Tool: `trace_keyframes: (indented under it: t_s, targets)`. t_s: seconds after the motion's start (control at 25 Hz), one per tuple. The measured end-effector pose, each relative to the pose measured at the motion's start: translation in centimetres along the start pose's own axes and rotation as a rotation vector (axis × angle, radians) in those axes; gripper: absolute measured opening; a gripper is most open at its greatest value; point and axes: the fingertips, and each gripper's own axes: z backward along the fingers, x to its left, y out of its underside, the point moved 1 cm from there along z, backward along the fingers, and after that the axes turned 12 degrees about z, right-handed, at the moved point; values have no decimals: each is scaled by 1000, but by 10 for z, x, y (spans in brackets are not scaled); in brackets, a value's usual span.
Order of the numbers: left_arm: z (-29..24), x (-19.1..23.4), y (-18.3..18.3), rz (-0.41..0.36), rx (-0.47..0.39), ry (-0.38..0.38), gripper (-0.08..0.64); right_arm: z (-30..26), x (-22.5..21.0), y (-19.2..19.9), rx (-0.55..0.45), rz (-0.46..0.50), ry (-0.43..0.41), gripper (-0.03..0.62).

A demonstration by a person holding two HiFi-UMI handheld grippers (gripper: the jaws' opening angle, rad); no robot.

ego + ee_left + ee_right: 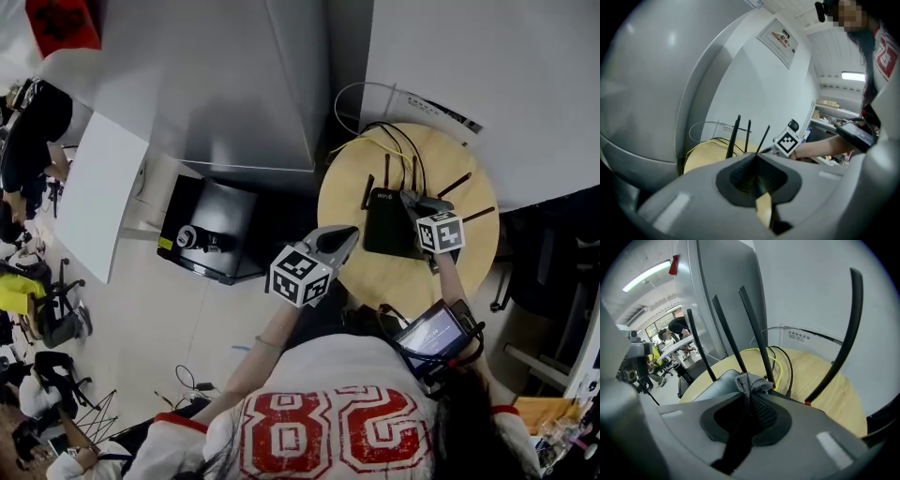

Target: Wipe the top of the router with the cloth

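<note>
The black router [387,221] lies on the round wooden table [464,272], its thin antennas [749,331] standing up at the far side. My right gripper [412,200] is over the router's right part, shut on a small grey cloth [750,382]. In the right gripper view the cloth bunches out past that gripper [750,399], just above the router's top [716,386]. My left gripper [347,234] hovers off the table's left edge, shut with nothing held. In the left gripper view the left gripper [757,161] points at the antennas [734,137].
Yellow and black cables [380,141] run off the table's far edge. A black box [211,230] sits on the floor to the left, below a grey cabinet [234,84]. A white wall panel [487,66] stands behind the table. A phone [431,333] is strapped to the right forearm.
</note>
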Motion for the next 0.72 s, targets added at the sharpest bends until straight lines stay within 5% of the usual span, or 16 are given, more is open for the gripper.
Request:
trace_keyframes:
  t_s: [0.72]
  targets:
    - [-27,-30,12,-23,64,82,2,33,69,51,-29,-48,-74,38]
